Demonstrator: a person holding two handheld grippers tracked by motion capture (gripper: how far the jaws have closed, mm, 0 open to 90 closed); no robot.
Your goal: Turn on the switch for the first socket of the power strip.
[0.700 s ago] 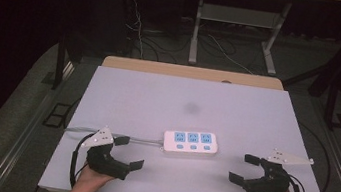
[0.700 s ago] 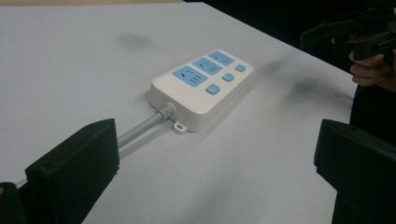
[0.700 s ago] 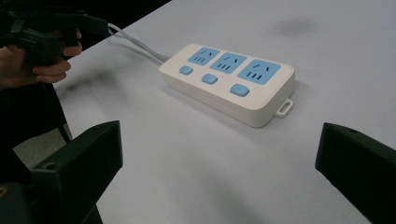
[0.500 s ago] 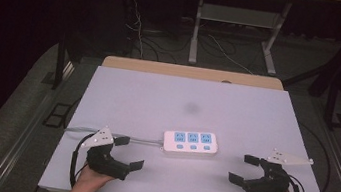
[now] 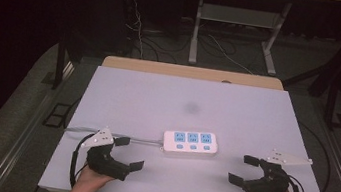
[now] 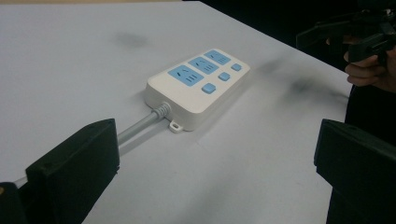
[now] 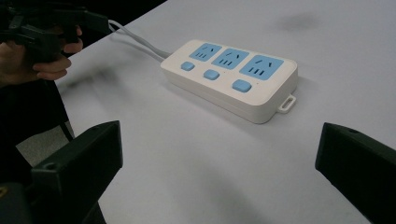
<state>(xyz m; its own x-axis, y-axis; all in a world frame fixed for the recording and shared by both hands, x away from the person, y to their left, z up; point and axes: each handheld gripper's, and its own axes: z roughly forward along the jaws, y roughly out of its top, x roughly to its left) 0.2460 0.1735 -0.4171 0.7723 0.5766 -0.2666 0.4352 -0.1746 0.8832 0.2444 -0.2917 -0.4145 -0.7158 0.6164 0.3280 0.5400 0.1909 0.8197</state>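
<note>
— Nothing's moved: both tools parked near the front edge. Left tool (image 5: 126, 153), right tool (image 5: 246, 170), jaws wide open, empty.
— And the power strip (image 5: 190, 143)?
— Mid-worktop (image 5: 158, 99), lying left-right between them, slightly nearer the left tool.

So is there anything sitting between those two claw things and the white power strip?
Nothing visible. The power strip lies alone on the white table, with bare tabletop between it and the open left gripper and the open right gripper. Only its own grey cord runs out past the left gripper's jaw.
</note>
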